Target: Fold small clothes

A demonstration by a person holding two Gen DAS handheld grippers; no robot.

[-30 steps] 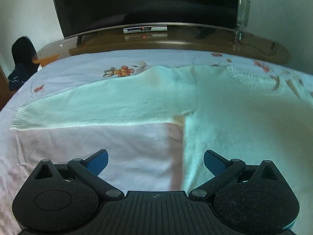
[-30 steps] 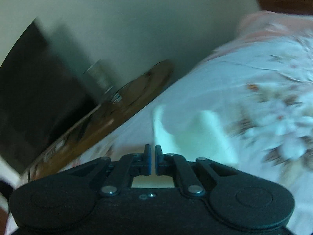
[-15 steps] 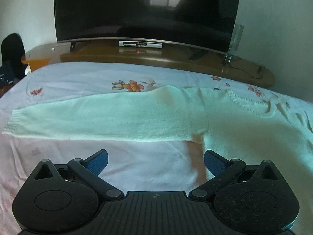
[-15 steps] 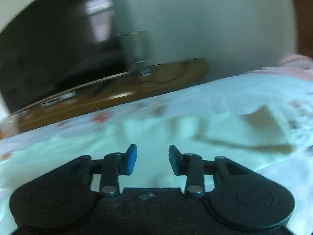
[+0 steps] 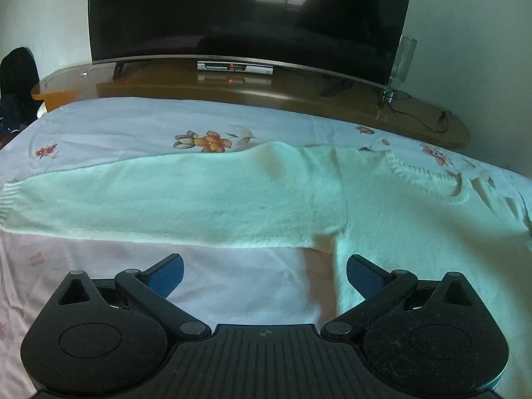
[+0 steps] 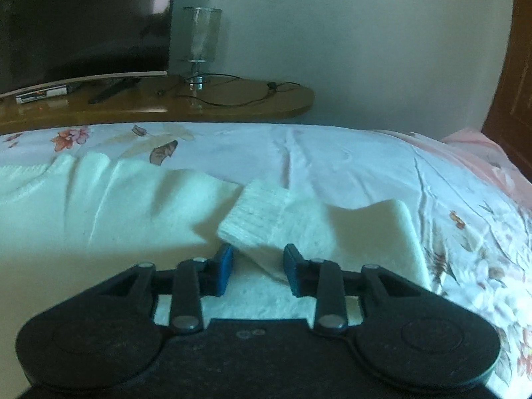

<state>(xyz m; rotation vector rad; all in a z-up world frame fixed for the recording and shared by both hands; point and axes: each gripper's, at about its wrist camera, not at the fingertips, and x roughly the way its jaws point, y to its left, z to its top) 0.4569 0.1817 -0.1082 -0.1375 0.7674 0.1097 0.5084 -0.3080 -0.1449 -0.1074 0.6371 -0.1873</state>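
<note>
The pale mint-white fuzzy knitted sweater [image 5: 382, 219] lies spread flat, front up, on the floral-printed bedsheet [image 5: 133, 126], with a dark curved television [image 5: 246, 13] on a glossy wooden console [image 5: 299, 94] behind the bed. At the far left, its long left-view sleeve [image 5: 166, 206] stretches straight out to a ribbed cuff [image 5: 8, 196], not yet folded, probably laid out so it can be taken across the body next. The left gripper [image 5: 264, 271] hangs above the sheet just below that sleeve's underarm, its blue pads wide apart and holding nothing, seemingly waiting for its turn.

Further right, the ribbed neckline [image 5: 429, 183] marks the sweater's centre. In the right wrist view the other sleeve is already doubled back over the body, its ribbed cuff end [image 6: 256, 216] lying on top. The right gripper [image 6: 257, 269] sits just short of that cuff; its jaws have just been narrowing yet stand partly apart, pressing on nothing, which suggests the sleeve has been let go. A clear glass vase [image 6: 201, 38] stands on the console beyond.
</note>
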